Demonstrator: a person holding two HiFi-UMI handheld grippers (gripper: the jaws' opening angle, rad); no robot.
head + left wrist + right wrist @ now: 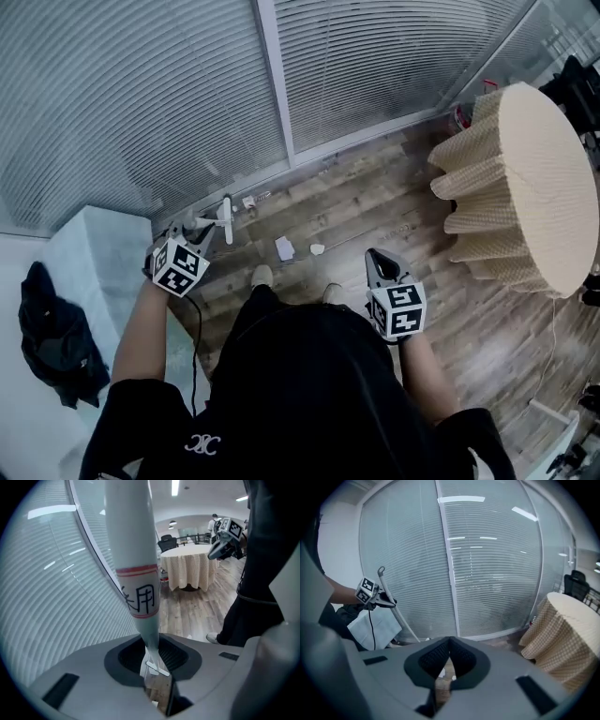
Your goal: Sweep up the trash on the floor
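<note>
Logged left tool (152, 666) pinched tight on a white handle (133, 550), with a red-edged tape band bearing handwritten characters just beyond the jaws. Logged right tool (446, 665) pressed together, nothing between the jaws. Found the trash, two small paper scraps (284, 248), on the wooden floor (375, 187) ahead of both tools, roughly between them and well below each.

Judged the handle stiff, light and smooth-skinned, so likely to twist or slide in a single pinch. Better to take a second hold with the right tool further down the shaft, apart from the left. Judged the scraps featherweight and prone to skitter, so calls for short, slow strokes.

Seen only in right gripper view: the handle as a long thin pole running from the left tool down toward the foot of the blind-covered glass wall (487, 573), hook loop at its top just above the grip. Seen only in left gripper view: tape band and writing. Seen only in head view: both tools and scraps together. Cannot tell broom from dustpan in any view.
</note>
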